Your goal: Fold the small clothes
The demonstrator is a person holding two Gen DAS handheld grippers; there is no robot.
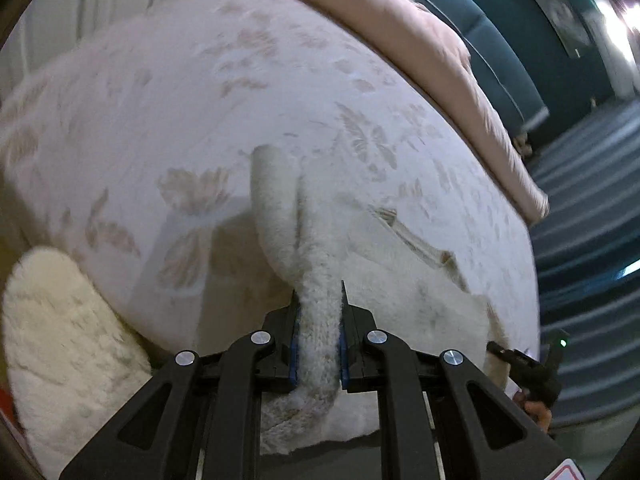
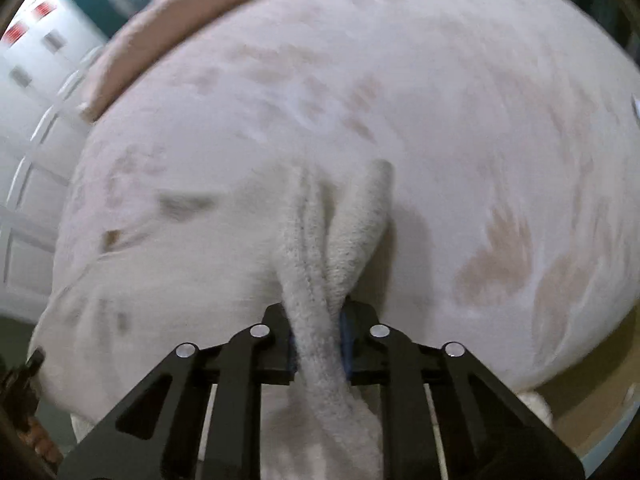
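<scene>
White garment (image 1: 316, 312) between both tongs.

A knitted garment (image 1: 288, 216) lies on the bed (image 1: 200, 92), pinched at two points by the left gripper (image 1: 319, 308) and right gripper (image 2: 320, 320). A folded blanket (image 1: 420, 40) lies along the bed's far edge; a fleecy cushion (image 1: 60, 340) sits at its near left corner.

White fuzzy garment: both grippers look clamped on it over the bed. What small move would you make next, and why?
Probably draw the two grippers apart a little to pull the cloth taut. The left gripper and right gripper each pinch a bunched strand of the white fuzzy garment, which hangs twisted and gathered over the patterned bedspread. It likely needs spreading before a clean fold can be laid.
</scene>
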